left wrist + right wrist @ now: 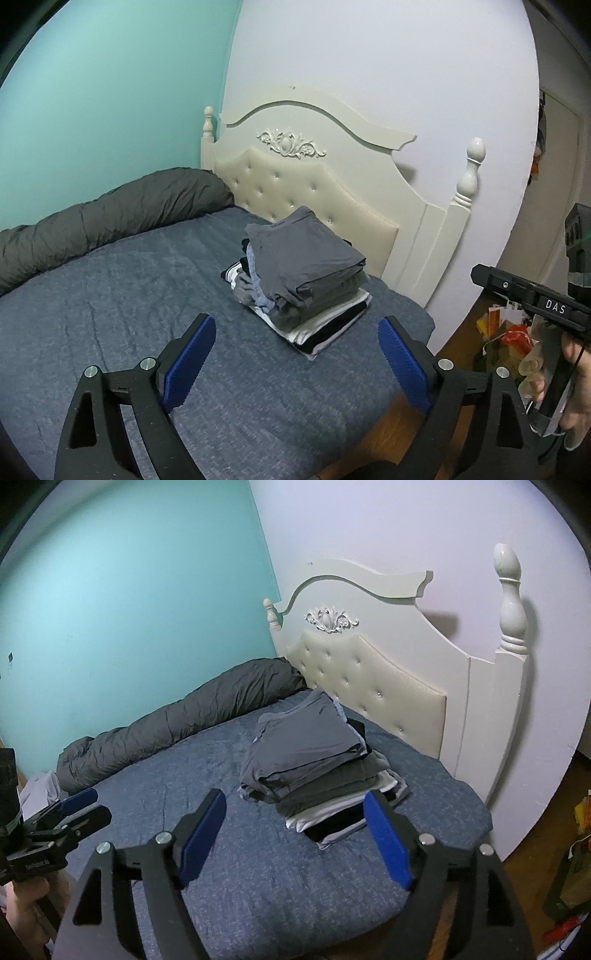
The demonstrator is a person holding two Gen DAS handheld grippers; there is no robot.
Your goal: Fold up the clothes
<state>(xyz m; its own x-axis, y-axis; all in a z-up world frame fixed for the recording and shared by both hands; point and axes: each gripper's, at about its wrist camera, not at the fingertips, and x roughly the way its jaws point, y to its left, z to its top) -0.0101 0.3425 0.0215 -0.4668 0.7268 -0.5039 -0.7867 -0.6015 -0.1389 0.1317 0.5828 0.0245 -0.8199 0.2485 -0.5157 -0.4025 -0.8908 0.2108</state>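
A stack of folded clothes point(301, 275) point(317, 760), grey on top with white and black layers beneath, rests on the blue bed point(129, 295) point(258, 878) near the headboard. My left gripper point(295, 325) hovers open in front of the stack, its blue pads point(192, 362) wide apart and holding nothing. My right gripper point(295, 808) is also open and empty, just short of the stack's front edge. The left gripper point(79, 805) also shows at the left edge of the right wrist view, and the right tool's body point(532, 299) at the right edge of the left wrist view.
A rolled dark grey duvet point(103, 218) point(184, 723) lies along the teal wall. The cream tufted headboard point(332, 184) point(388, 672) stands behind the stack. Bags and clutter point(506, 336) sit on the wooden floor right of the bed. A pale cloth point(40, 786) lies at far left.
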